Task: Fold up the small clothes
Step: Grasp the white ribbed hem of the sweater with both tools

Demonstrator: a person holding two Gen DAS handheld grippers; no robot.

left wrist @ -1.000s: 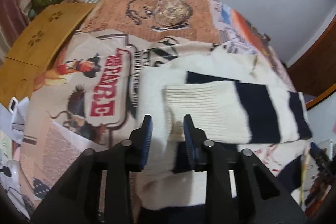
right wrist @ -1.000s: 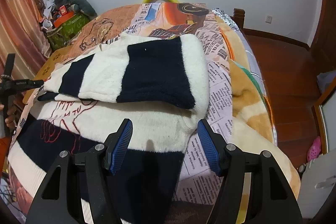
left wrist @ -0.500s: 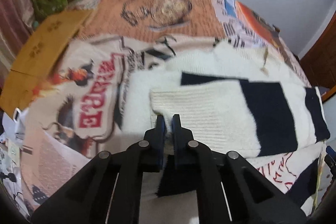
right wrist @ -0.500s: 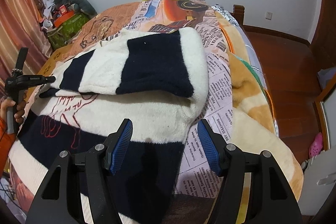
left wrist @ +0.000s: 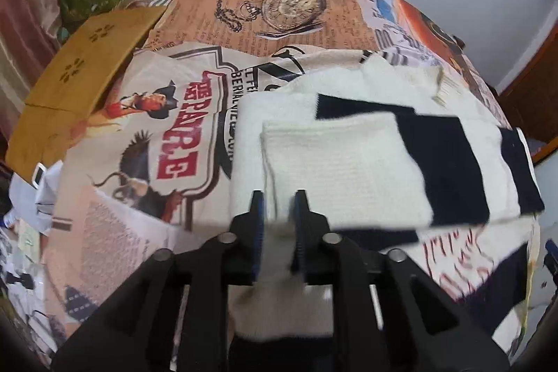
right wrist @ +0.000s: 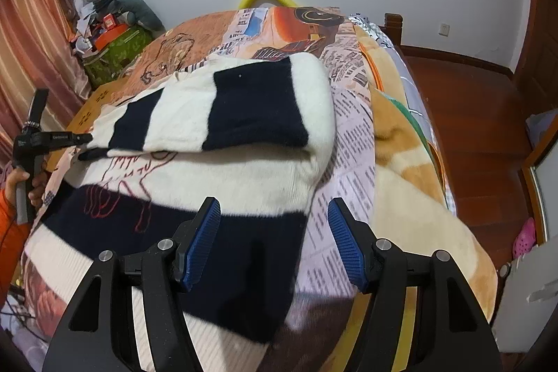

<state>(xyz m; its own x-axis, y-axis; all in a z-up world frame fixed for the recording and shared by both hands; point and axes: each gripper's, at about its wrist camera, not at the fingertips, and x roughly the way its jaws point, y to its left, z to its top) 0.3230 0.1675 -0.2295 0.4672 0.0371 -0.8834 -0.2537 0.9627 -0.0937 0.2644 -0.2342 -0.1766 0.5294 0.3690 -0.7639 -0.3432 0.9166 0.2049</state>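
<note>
A cream and navy striped sweater lies on the bed with one sleeve folded across its chest. My left gripper sits at the ribbed cuff end of that sleeve. Its jaws are opening, a narrow gap apart, with cream cloth loose between them. In the right wrist view the same sweater shows red line drawing below the folded sleeve. My right gripper hangs open above the sweater's navy band near its right edge, with nothing between its fingers. The left gripper also shows at the far left of that view, held by a hand.
The bed is covered by a printed newspaper-pattern blanket. A flat cardboard sheet lies at its left edge. A green box with clutter stands by the curtain. Wooden floor runs along the right side of the bed.
The left jaws pinched nearly shut on the sleeve cuff half a second ago and have parted again. The right gripper has stayed where it was.
</note>
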